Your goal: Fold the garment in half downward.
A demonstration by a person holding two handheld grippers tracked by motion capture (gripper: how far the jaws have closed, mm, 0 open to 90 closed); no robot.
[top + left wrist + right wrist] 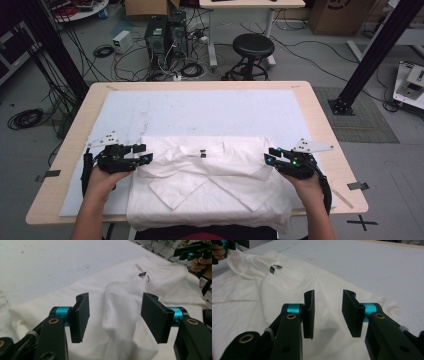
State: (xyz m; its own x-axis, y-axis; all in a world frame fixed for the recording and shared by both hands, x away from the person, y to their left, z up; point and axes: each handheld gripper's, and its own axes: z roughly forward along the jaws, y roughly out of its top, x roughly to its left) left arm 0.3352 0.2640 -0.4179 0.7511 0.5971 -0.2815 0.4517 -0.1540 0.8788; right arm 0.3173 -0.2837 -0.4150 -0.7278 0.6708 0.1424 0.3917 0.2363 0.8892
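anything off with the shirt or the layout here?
Nothing damaged or spilled. The white shirt lies mid-fold, sleeves crossed over its front, and its lower edge hangs over the near edge of the table. A raised ridge of fabric stands between the open jaws of the left gripper. The right gripper is open too.

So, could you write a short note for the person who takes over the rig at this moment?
Left gripper: open, a raised fold of the shirt stands between its jaws, not pinched.
Right gripper: open, low over the shirt's other side.
Shirt: white, on the grey mat at the near table edge, hem hanging over; label up.
Done: both sleeves folded inward, crossing.
Left: probably grip both sides and fold the body.
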